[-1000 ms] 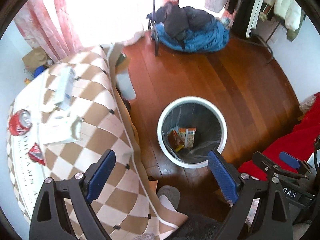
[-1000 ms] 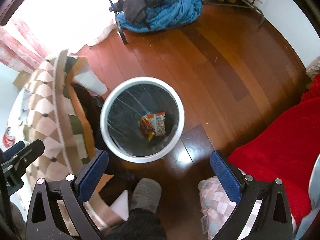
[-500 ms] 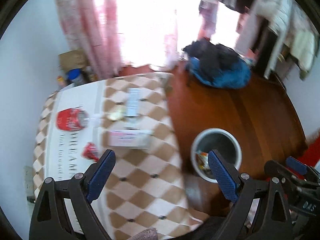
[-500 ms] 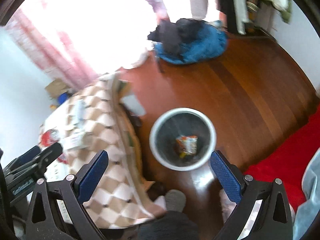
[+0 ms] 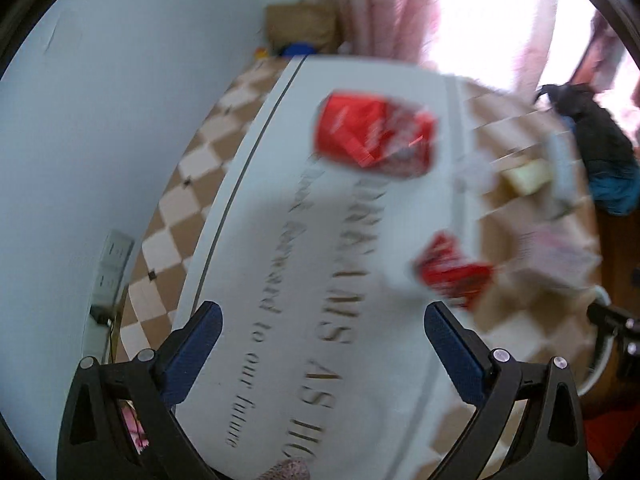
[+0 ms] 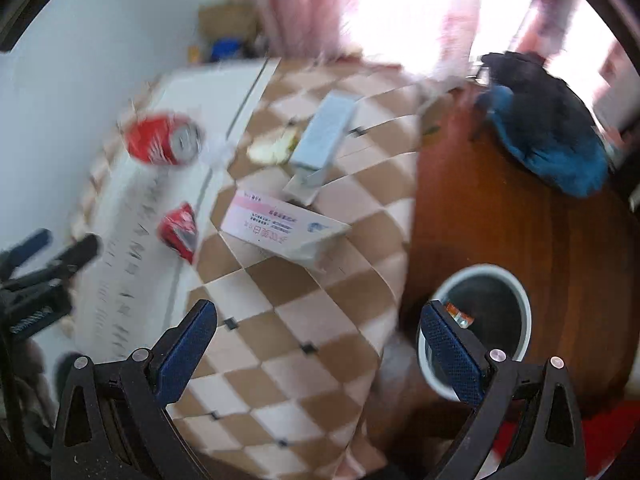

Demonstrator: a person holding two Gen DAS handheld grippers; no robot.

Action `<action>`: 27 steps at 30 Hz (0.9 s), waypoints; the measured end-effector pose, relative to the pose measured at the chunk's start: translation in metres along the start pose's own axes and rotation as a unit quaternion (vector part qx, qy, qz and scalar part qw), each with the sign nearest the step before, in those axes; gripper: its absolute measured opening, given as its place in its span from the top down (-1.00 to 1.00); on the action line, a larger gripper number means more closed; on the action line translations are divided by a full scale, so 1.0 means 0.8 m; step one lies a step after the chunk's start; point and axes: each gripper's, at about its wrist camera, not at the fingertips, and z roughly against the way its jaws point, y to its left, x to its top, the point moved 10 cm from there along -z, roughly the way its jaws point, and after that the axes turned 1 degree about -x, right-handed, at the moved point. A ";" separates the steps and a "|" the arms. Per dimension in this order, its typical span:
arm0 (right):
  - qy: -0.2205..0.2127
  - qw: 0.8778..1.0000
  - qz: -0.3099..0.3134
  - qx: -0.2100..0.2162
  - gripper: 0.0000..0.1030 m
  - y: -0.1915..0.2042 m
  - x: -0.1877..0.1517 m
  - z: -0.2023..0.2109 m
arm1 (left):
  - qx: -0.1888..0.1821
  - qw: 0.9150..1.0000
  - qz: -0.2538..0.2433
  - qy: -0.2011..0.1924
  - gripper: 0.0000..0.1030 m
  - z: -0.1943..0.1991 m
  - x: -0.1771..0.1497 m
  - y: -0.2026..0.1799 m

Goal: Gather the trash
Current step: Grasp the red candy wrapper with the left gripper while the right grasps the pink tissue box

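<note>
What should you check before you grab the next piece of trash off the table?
1. Left hand-held gripper open and holding nothing: ok.
2. Right hand-held gripper open and holding nothing: ok.
3. Trash left on the table: ok, red can, small red wrapper, pink box, blue box.
4. Bin on the floor beside the table, open on top: ok.
5. Picture sharp enough to aim: not ok, both views are blurred.
6. Can full or dry: cannot tell.
</note>
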 end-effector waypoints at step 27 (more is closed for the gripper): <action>0.058 0.979 -0.191 0.049 -0.47 -0.039 -0.040 -0.081 | -0.136 0.989 -0.024 0.050 -0.66 -0.054 0.006 -0.114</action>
